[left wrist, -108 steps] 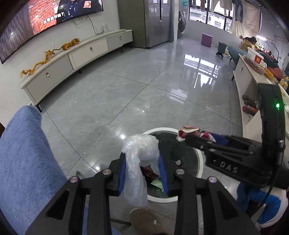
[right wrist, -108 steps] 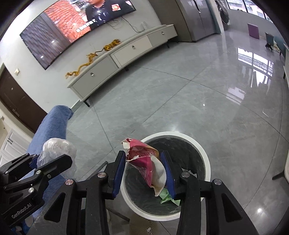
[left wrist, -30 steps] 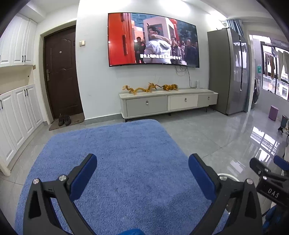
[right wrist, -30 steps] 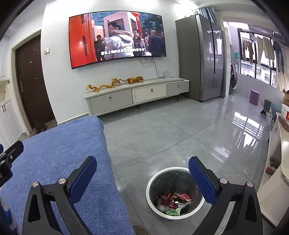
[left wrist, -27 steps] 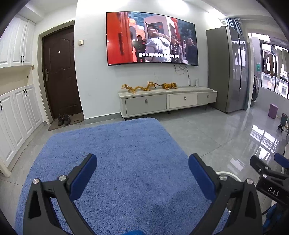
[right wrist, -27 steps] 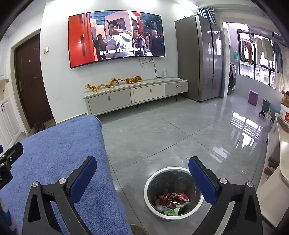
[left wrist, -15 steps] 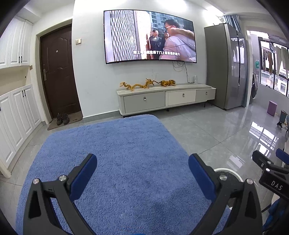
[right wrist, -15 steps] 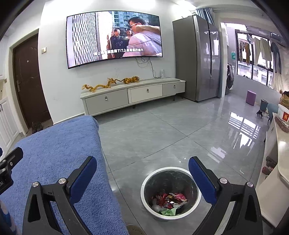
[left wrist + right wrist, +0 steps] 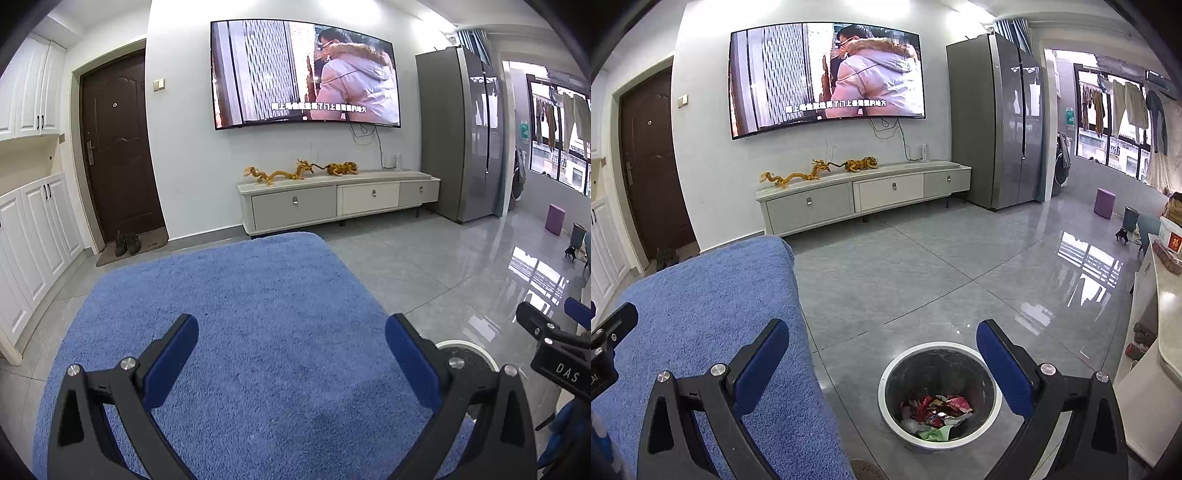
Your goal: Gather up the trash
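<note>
Both hand-held grippers (image 9: 291, 356) (image 9: 882, 356) gape empty; crumpled wrappers (image 9: 936, 408) fill the round bin (image 9: 886, 373) beside fluffy blue cloth (image 9: 713, 295).

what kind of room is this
Most likely a home living room: a wall-mounted TV above a low media cabinet, a tall fridge in the corner, and a trash bin with wrappers on the tiled floor.

Before me, a fluffy blue rug (image 9: 240, 332) covers the near surface. Far wall: large curved television (image 9: 303, 74) above a long white drawer cabinet (image 9: 336, 203) bearing golden dragon figurines (image 9: 280, 172); dark brown door (image 9: 118, 147) left, tall grey refrigerator (image 9: 461, 136) right.
</note>
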A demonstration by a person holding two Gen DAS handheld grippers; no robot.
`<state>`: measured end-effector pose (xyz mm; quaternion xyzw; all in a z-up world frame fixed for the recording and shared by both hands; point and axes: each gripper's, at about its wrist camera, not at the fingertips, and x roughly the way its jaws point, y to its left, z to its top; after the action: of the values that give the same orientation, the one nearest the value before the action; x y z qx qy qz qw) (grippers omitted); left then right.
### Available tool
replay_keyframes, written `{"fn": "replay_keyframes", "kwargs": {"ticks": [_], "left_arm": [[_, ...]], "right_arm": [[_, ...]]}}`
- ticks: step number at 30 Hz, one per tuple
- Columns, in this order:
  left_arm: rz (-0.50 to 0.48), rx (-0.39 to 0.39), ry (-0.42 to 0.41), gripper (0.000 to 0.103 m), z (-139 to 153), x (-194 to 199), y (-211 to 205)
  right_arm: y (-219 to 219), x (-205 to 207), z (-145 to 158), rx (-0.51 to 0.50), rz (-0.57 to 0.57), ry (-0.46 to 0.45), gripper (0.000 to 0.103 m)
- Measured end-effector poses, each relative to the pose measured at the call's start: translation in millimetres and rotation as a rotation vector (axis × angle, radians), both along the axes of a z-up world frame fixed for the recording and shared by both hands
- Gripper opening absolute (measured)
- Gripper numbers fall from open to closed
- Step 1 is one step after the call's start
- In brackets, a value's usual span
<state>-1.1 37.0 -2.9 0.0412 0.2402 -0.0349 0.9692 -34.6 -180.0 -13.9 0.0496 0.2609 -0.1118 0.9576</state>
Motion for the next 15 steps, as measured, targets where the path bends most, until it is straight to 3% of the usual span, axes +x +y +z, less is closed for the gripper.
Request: {"fn": "replay_keyframes", "kwargs": {"ticks": [15], "left_arm": [[-0.017, -0.034, 0.036, 0.102, 0.1, 1.8, 6.7]], "right_arm": [[1.1, -0.5, -2.2, -0.017, -0.004, 0.005, 0.102]]}}
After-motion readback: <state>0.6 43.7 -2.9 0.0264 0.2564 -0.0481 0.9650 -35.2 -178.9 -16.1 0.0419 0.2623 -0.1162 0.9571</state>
